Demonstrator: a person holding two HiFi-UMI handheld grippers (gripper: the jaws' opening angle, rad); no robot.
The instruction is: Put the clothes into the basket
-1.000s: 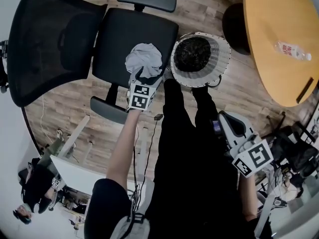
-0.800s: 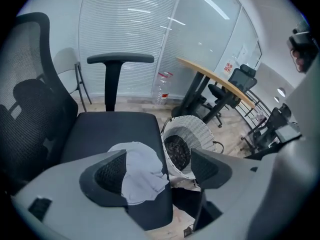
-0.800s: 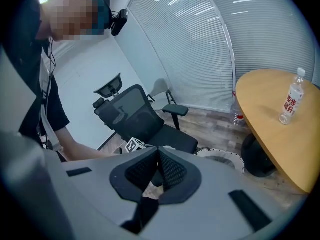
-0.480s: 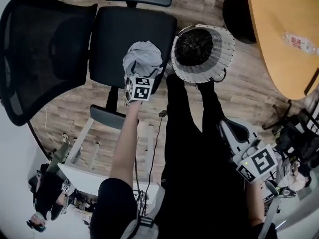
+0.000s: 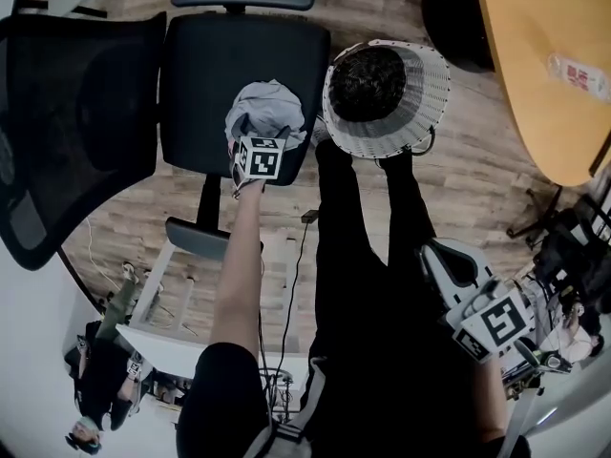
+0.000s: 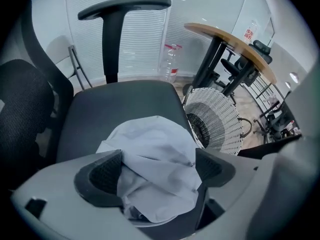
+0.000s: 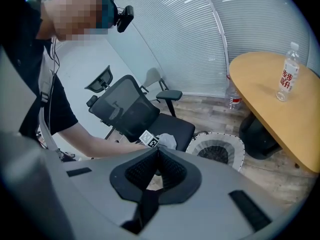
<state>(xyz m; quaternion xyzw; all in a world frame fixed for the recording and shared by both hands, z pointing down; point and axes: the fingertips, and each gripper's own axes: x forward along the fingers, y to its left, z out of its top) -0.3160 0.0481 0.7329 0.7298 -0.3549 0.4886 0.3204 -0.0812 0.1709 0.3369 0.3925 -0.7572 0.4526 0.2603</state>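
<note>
The crumpled grey garment [image 5: 269, 111] lies on the chair seat [image 5: 205, 65] left of the wire basket [image 5: 434, 89], and our left claw [image 6: 157, 170] has dropped around it, jaws opening wide, so we can grab, while our right claw [image 7: 156, 170] hangs shut, empty.

I take this for an office. A black swivel chair [image 5: 200, 84] with a mesh back and padded armrests stands on wood-plank flooring [image 5: 468, 184]. Beside it is an oval, wood-topped meeting bench [image 5: 535, 74] on dark legs, with a water bottle [image 7: 286, 79] on it. Slatted blinds [image 7: 195, 39] cover tall glazed walls all round.
</note>
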